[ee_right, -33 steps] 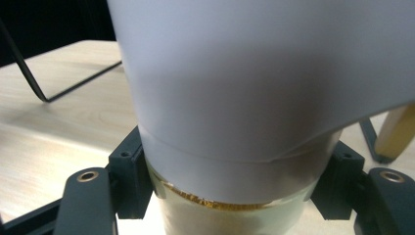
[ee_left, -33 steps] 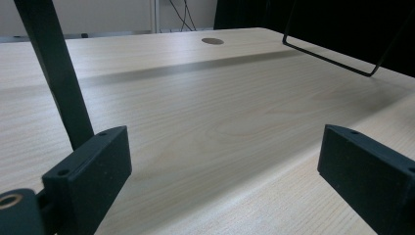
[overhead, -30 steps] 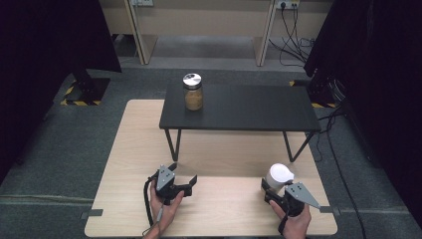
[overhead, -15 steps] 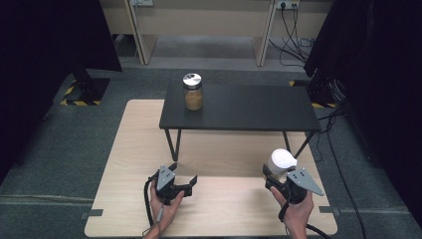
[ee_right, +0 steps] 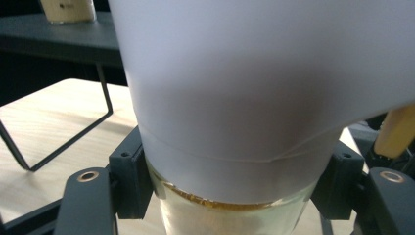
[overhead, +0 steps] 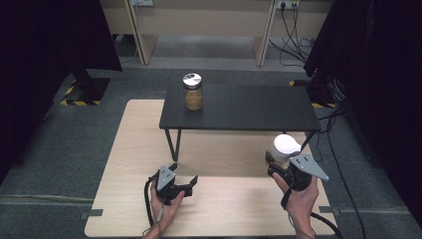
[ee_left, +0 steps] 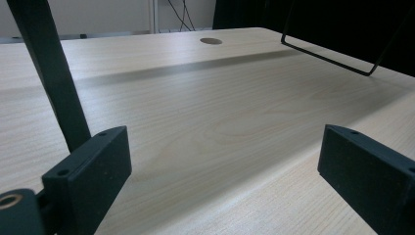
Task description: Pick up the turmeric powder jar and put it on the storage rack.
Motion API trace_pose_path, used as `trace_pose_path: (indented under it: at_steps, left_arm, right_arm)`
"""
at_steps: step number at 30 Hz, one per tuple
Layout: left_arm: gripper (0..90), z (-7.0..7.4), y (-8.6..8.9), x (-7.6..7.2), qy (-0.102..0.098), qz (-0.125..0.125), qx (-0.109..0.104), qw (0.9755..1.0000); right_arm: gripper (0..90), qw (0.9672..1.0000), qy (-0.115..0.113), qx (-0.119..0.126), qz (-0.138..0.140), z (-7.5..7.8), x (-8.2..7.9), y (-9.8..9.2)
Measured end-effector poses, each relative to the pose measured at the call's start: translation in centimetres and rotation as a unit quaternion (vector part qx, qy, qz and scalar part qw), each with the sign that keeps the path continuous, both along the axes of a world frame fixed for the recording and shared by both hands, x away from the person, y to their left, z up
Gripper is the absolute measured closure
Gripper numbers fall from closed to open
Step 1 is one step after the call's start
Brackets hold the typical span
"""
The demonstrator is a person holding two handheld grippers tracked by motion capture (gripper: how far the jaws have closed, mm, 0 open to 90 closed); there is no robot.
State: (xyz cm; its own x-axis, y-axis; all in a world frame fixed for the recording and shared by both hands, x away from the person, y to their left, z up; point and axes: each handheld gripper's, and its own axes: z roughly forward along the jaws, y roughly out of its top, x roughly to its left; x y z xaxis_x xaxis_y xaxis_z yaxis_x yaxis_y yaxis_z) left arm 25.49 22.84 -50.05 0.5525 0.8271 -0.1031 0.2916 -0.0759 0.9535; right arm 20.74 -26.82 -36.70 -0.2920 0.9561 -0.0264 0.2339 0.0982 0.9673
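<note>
My right gripper point(overhead: 280, 161) is shut on a glass jar with a white cap point(overhead: 285, 146), held upright above the right side of the wooden table point(overhead: 224, 204). In the right gripper view the white cap point(ee_right: 244, 88) looms close, with amber contents in the glass below it. Both black pads point(ee_right: 131, 178) press on the jar's sides there. My left gripper point(overhead: 183, 174) rests low over the table's front left, open, with nothing between its pads point(ee_left: 93, 166).
A low black table point(overhead: 249, 107) on thin metal legs stands on the far half of the wooden table. On its left end sits a silver-lidded jar point(overhead: 192, 91) of brown contents. Dark curtains flank both sides; cables trail at the right.
My right gripper has lifted the white-capped jar up off the wooden table and slightly forward. The left gripper has stayed where it was.
</note>
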Motion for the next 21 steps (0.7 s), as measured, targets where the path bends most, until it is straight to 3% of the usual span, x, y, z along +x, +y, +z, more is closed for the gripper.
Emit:
trace_pose_path:
  at_steps: [14,21]
  left_arm:
    - [4.8,0.0,0.0,0.0,-0.001,-0.001,0.000,1.0000]
    - [4.8,0.0,0.0,0.0,-0.002,-0.002,0.000,1.0000]
  right_arm:
    - [31.2,0.9999,-0.016,-0.003,-0.003,3.8,1.5,0.3]
    - [31.2,0.9995,-0.028,0.005,-0.010,6.2,3.4,0.3]
